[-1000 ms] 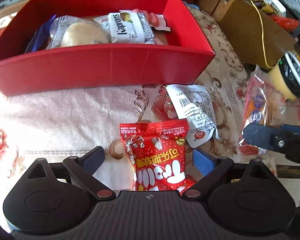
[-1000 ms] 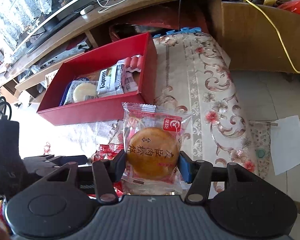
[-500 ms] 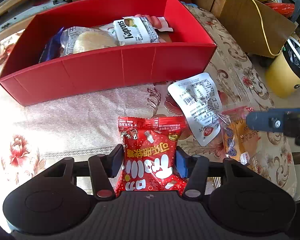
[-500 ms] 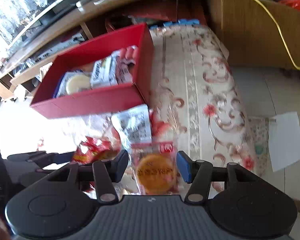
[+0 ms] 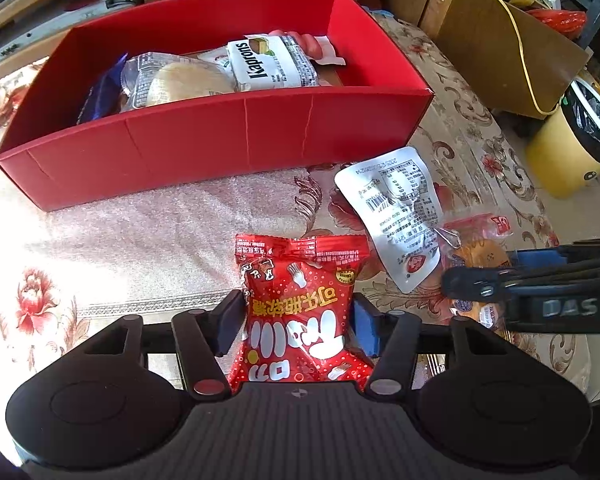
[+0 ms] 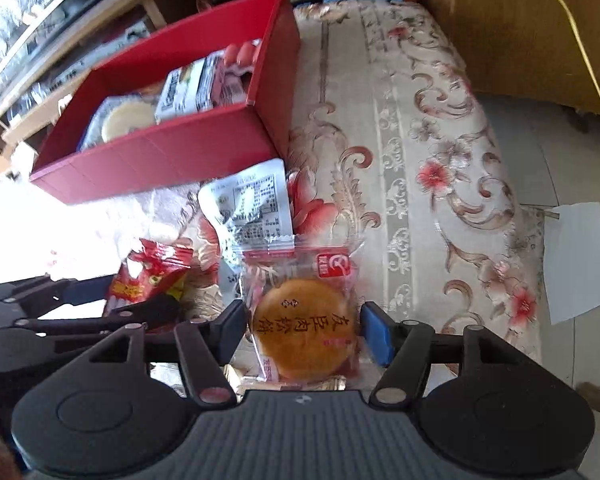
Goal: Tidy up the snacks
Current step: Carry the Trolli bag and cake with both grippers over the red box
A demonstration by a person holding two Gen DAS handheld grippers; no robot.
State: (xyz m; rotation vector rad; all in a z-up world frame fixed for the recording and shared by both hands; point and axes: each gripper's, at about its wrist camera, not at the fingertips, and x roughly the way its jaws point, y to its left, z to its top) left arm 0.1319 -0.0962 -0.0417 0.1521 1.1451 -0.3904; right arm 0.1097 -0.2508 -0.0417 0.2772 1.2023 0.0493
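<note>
My left gripper [image 5: 298,324] has a red snack packet [image 5: 300,280] between its pads, which touch both sides of it; the jaws are opening slightly. In front of it stands the red box [image 5: 220,140], which holds several snacks. My right gripper [image 6: 302,332] is low over the flowered cloth and its jaws are opening. A clear packet with a round golden pastry [image 6: 304,320] lies between them, with a gap at the blue pad. A white printed packet [image 6: 252,204] lies just beyond the pastry, near the box's corner. The left gripper's fingers [image 6: 148,308] show at the left of the right wrist view.
Inside the box lie a Kaprons packet [image 5: 268,66] and a wrapped round bun [image 5: 184,84]. To the right, off the table, are a yellow bin [image 5: 568,152], a cardboard box [image 5: 500,60] and a white sheet of paper [image 6: 576,260] on the floor.
The left gripper went from wide open to closed around the red packet. The right gripper came down with the pastry packet, which now lies on the cloth, and its jaws have widened.
</note>
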